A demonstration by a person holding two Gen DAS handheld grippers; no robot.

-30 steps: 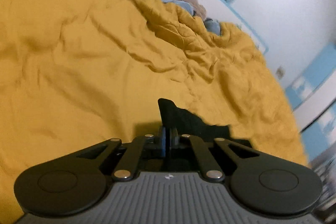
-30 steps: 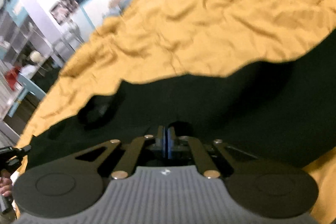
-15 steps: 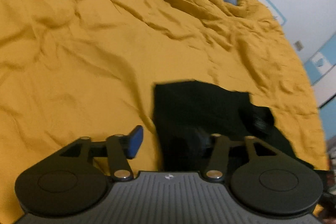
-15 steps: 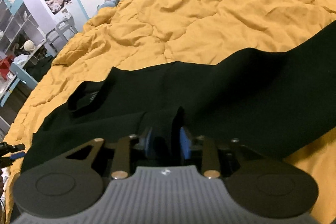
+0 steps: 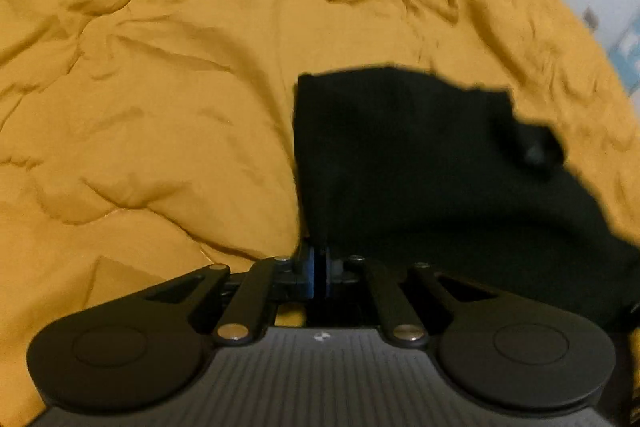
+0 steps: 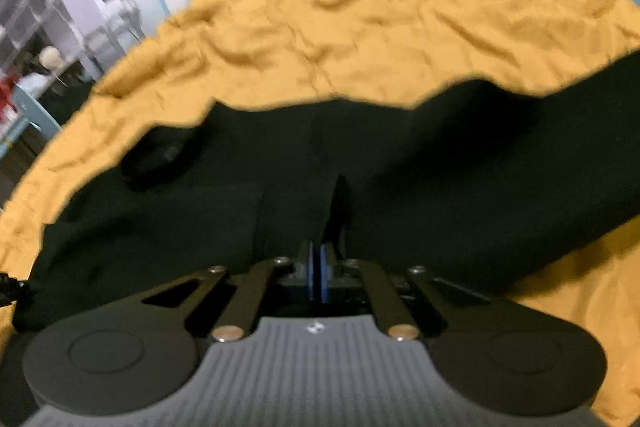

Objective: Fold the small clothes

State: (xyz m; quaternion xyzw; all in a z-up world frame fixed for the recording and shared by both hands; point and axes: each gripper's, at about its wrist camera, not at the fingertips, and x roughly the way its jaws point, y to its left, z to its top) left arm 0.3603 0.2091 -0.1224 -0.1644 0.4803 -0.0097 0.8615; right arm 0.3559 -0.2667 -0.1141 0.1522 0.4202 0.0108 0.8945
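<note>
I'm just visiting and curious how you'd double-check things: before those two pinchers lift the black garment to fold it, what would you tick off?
1. Left gripper pinching the black garment at its edge: ok; its jaws have just closed on the fabric.
2. Right gripper pinching the garment: ok; jaws just closed, a ridge of cloth rises between them.
3. Garment lying flat: not ok, a bunched lump sits at one side.
4. Yellow bedcover not caught in either grip: cannot tell.
5. Nothing else lying on the garment: ok.

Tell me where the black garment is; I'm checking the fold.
The black garment lies on the yellow quilt, centre-right in the left wrist view, its near edge pinched by both grippers.
</note>
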